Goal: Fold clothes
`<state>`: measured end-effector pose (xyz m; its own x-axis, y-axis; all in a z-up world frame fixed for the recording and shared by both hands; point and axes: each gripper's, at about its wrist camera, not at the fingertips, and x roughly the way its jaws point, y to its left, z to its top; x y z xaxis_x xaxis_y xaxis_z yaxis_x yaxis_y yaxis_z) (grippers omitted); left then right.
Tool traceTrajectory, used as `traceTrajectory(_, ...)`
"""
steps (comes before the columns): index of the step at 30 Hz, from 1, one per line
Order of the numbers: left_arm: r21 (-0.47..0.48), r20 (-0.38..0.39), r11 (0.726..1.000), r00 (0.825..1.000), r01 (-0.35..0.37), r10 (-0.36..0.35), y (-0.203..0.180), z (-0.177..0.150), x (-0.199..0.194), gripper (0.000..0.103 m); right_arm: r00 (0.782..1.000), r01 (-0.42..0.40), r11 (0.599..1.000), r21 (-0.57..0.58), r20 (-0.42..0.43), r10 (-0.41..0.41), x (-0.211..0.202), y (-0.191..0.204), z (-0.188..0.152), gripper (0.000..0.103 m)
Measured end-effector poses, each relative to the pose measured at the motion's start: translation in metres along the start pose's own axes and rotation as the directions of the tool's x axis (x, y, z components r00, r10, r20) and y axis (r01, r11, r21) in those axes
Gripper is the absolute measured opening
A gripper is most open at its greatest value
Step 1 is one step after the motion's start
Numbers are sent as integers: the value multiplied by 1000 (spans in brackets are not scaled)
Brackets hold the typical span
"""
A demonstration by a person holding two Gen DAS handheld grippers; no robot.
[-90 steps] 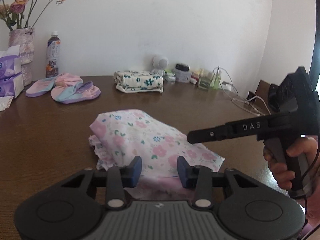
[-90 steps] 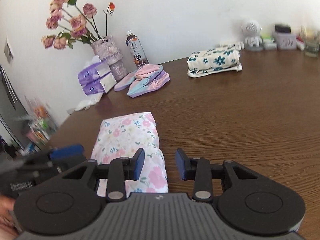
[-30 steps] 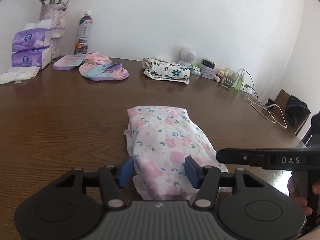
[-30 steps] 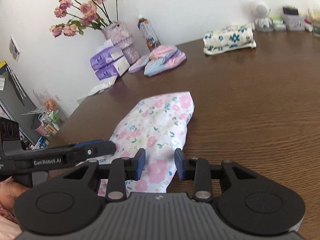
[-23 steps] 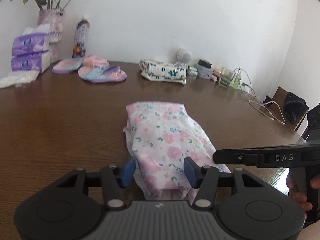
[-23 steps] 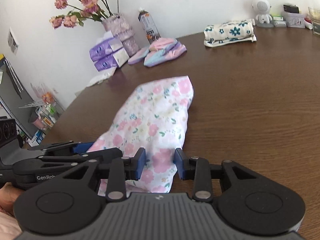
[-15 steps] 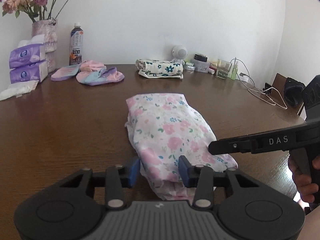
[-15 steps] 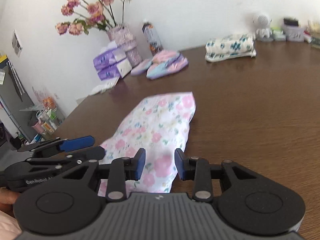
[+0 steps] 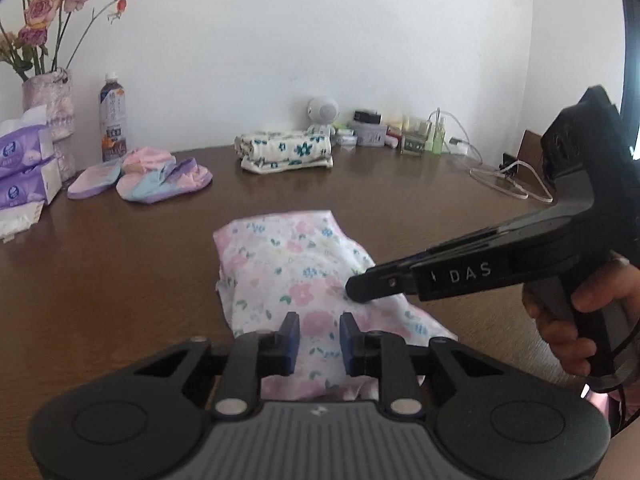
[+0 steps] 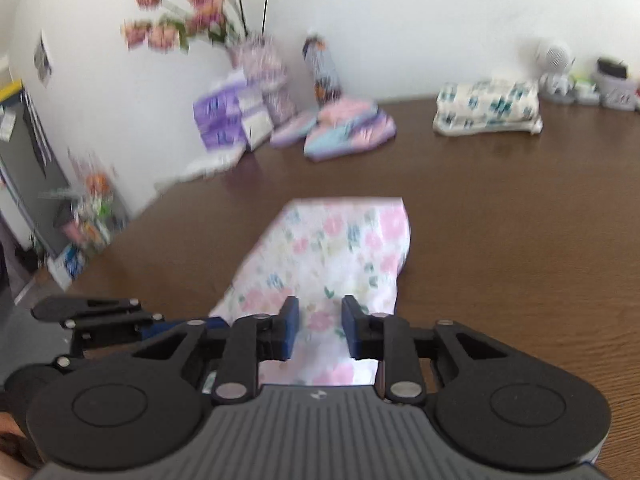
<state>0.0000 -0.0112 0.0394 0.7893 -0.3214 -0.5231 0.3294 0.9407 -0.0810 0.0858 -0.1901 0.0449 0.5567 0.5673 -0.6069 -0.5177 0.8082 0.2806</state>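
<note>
A folded white garment with pink and blue flowers (image 9: 296, 264) lies lengthwise on the brown table (image 9: 100, 280). My left gripper (image 9: 319, 336) is at its near end. The jaws are closing with the cloth lying smooth between the blue pads, not visibly pinched. My right gripper (image 10: 319, 332) is over the same near end of the garment (image 10: 344, 248). Its jaws are closing too, and cloth fills the gap. In the left wrist view the right gripper (image 9: 352, 288) comes in from the right, its tip resting on the cloth, held by a hand (image 9: 568, 320).
At the back of the table are a folded blue-flowered cloth (image 9: 286, 156), pastel pink and lilac garments (image 9: 160, 180), a bottle (image 9: 113, 120), tissue packs (image 9: 24, 172) and a flower vase (image 9: 52, 116). Cables (image 9: 508, 184) and small items lie at the back right.
Both pairs of jaws have narrowed around the garment's near end. The right gripper's tip has slid left and up the cloth in the left wrist view. The right wrist view is now blurred.
</note>
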Motion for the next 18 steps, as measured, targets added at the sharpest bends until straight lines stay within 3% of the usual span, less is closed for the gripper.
traceTrajectory(3, 20, 36, 1000, 999, -10, 9, 3, 21, 5, 21, 1000, -4, 1000, -13, 29, 4, -6, 0, 11, 22)
traceTrajectory(6, 49, -39, 999, 999, -4, 6, 5, 26, 31, 21, 997, 8, 1000, -26, 74, -6, -10, -2, 30, 22)
traceTrajectory(9, 53, -117, 998, 993, 17, -11, 10, 20, 50, 20, 1000, 5, 1000, -24, -6, -6, 14, -8, 32, 22)
traceTrajectory(12, 40, -77, 999, 996, 37, -34, 14, 31, 42, 21, 998, 6, 999, -39, -55, -8, 28, -11, 25, 22)
traceTrajectory(15, 48, -31, 998, 999, 30, -28, 15, 48, 44, 21, 1000, -10, 1000, -28, -1, 10, 17, -13, 37, 23)
traceTrajectory(18, 19, -77, 1000, 997, 18, -16, 23, 51, 68, 21, 999, 5, 1000, -17, 41, -5, 20, -18, 52, 23)
